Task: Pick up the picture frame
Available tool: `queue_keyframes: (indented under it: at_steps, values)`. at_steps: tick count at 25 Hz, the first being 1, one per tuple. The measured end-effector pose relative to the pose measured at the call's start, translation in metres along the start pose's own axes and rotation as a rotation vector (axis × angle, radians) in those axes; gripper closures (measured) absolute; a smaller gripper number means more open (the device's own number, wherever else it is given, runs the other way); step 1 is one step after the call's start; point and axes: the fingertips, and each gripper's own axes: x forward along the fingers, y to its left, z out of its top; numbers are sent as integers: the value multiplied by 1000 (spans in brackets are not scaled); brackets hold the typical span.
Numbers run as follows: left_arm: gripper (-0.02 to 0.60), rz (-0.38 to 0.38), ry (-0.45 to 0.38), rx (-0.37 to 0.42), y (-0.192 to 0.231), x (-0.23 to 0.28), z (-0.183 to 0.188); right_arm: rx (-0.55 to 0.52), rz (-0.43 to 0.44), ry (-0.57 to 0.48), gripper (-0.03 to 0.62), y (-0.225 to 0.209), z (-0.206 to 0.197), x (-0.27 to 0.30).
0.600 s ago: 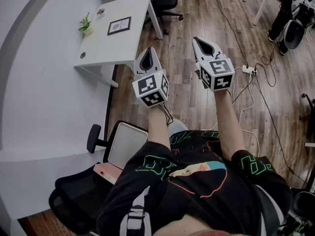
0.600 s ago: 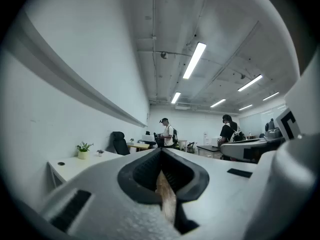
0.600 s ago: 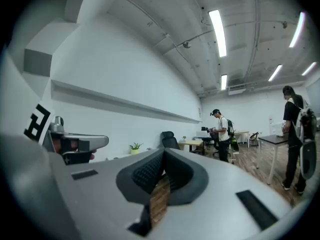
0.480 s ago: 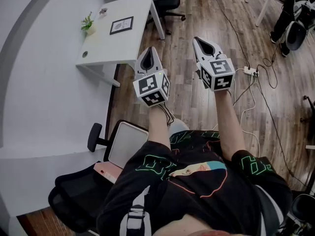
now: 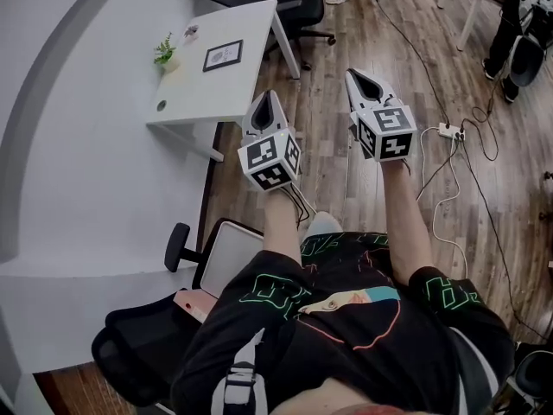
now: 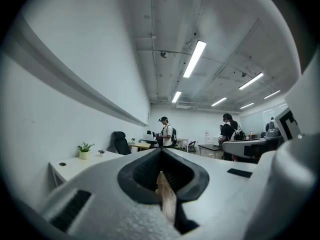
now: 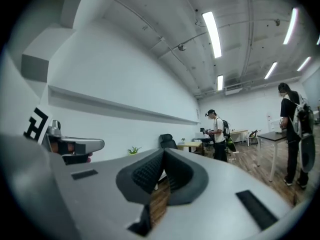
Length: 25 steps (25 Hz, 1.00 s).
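On the far half of the desk [image 5: 207, 93], toward its right edge, the picture frame [image 5: 223, 56] is laid flat. The left gripper [image 5: 265, 102] and right gripper [image 5: 358, 79] are closed tight, with nothing held. The frame is judged light, stiff and fragile, best pinched by an edge.

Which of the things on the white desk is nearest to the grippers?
The picture frame, lying flat with a dark border. The little potted plant and the small object beside it sit farther away.
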Motion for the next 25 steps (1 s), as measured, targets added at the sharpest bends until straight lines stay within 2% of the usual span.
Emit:
queue_keyframes:
  at_steps: [10,14,25]
  values:
    - [574,75,39,-28,33,-7,-27,33,85,49,605,23,-26,23]
    - [574,98,49,-63,53,13,-37,7,112,80,605,28,-36,50]
    - [574,82,108,-116,83,97,-72,23,119,157,605,10,-64,134]
